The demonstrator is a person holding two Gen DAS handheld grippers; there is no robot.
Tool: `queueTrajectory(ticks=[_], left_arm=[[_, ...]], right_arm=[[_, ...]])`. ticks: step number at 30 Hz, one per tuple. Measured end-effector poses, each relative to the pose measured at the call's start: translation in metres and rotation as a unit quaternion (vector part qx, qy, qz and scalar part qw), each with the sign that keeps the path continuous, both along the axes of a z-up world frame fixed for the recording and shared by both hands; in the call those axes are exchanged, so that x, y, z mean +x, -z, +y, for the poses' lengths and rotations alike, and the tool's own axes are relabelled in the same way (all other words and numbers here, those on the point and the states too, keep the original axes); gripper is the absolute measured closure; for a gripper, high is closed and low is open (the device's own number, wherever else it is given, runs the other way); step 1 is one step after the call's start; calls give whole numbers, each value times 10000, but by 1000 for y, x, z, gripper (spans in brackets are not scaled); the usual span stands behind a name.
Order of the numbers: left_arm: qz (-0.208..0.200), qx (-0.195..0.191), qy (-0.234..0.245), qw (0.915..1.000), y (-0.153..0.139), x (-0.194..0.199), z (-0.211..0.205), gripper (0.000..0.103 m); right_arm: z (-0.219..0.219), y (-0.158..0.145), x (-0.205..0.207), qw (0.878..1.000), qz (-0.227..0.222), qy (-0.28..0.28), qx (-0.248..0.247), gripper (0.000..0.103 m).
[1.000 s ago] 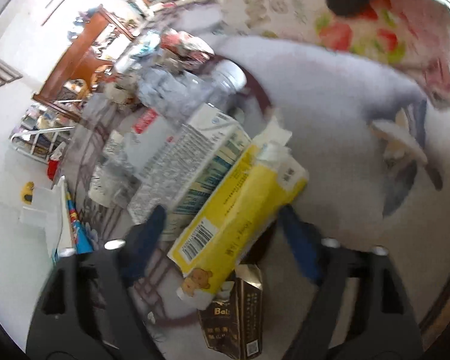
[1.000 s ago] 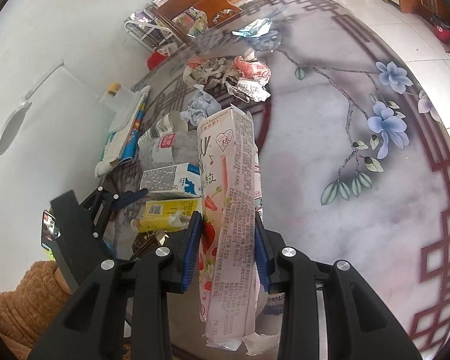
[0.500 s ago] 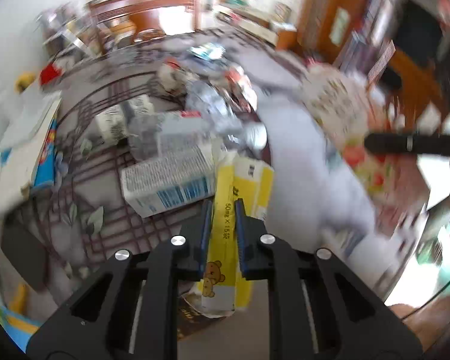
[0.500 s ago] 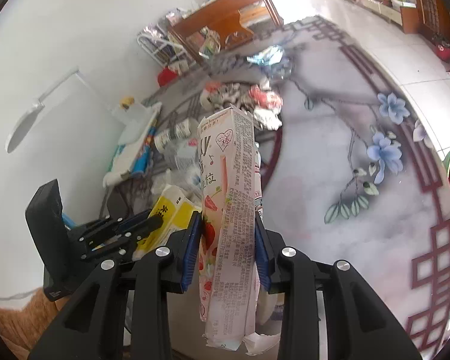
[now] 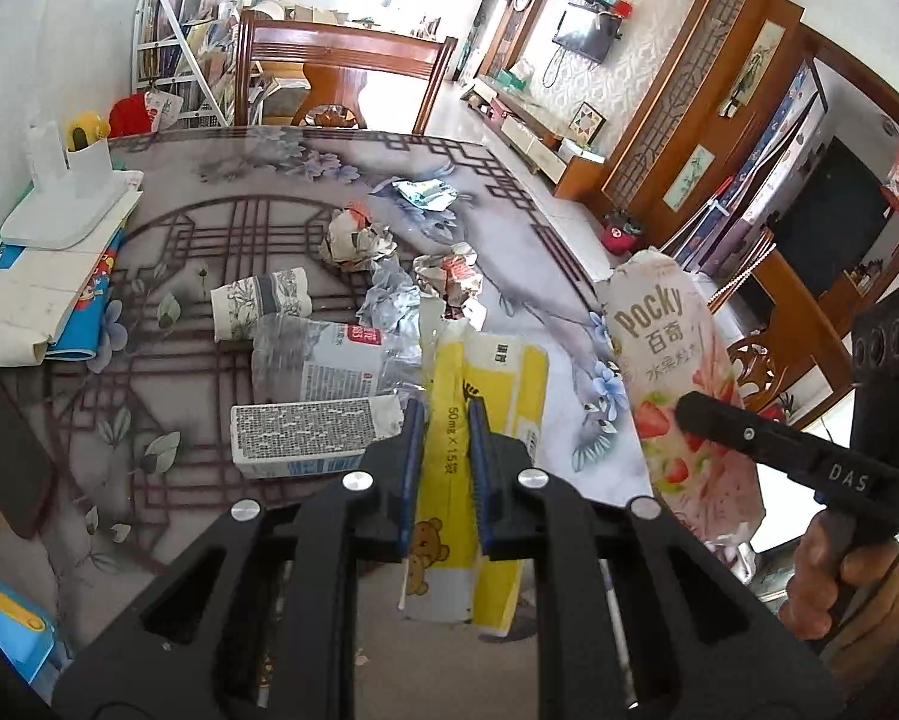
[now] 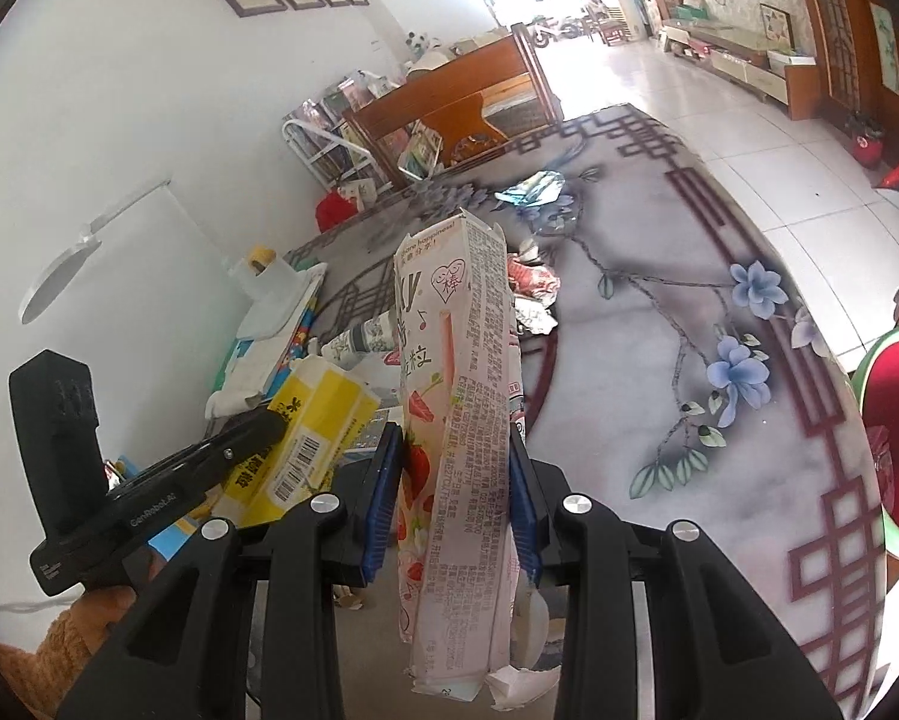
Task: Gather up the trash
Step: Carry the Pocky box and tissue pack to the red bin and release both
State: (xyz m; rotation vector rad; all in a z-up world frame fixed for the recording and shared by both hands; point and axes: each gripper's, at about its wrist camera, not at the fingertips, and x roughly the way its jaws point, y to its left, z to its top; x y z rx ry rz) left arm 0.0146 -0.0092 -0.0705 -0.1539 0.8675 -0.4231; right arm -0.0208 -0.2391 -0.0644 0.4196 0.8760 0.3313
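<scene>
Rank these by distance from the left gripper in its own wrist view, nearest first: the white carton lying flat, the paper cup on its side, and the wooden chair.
1. White carton: flat on the table just left of the left gripper, whose jaws grip the yellow box.
2. Paper cup: on its side, farther up and left.
3. Wooden chair: beyond the table's far edge.

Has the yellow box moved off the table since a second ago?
Yes. The yellow box lay beside the white carton; now the left hand-held gripper holds it above.
</scene>
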Motion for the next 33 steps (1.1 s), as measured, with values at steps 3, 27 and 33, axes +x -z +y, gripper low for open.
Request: queueTrajectory(ticks=[3, 27, 33], left_arm=[[-31, 19, 37, 10000, -2, -1, -3, 89], [97, 13, 508, 9987, 1, -5, -69, 89], [99, -2, 671, 9977, -2, -2, -105, 89]], right_arm=[[-6, 3, -2, 10000, 34, 82, 13, 71], [-60, 9, -23, 9987, 30, 500, 55, 71], [-95, 11, -31, 9972, 70, 735, 90, 71]])
